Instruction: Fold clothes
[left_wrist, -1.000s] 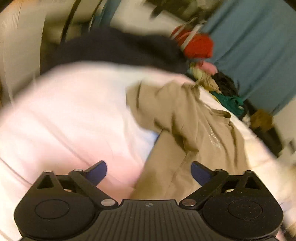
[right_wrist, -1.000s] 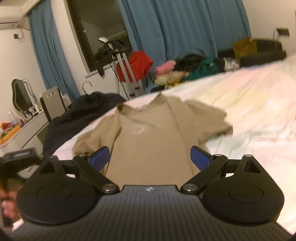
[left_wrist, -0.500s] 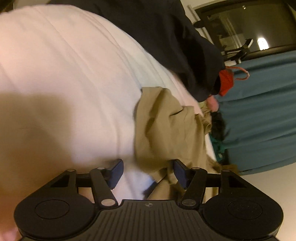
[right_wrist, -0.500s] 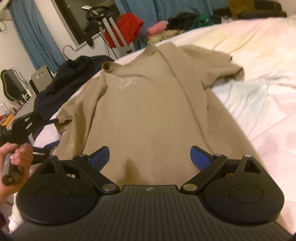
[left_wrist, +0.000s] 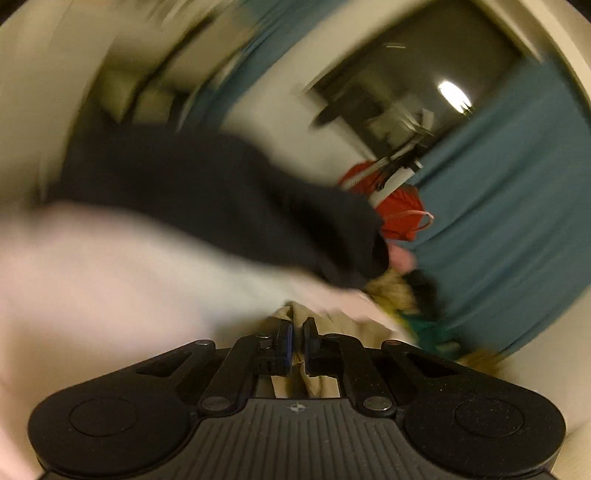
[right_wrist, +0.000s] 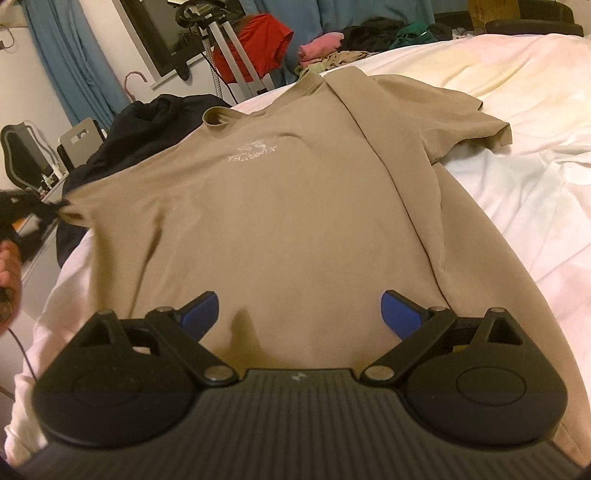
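A tan T-shirt (right_wrist: 295, 221) with a white chest logo lies face up on the white bed (right_wrist: 535, 177), collar at the far end. My right gripper (right_wrist: 299, 314) is open and empty, low over the shirt's lower middle. My left gripper (left_wrist: 297, 332) is shut on the shirt's left sleeve (left_wrist: 332, 328); it shows in the right wrist view (right_wrist: 55, 210) at the far left, pulling the sleeve outward. The left wrist view is blurred.
A dark garment (right_wrist: 147, 125) is heaped at the bed's far left edge. A red cloth (right_wrist: 258, 40) hangs on a metal stand. A pile of clothes (right_wrist: 362, 40) lies beyond the bed before blue curtains (left_wrist: 498, 221). A chair (right_wrist: 22, 155) stands at left.
My left gripper has closed on the shirt's left sleeve and swung upward, pulling it out. My right gripper has moved forward and lower over the shirt, staying open.
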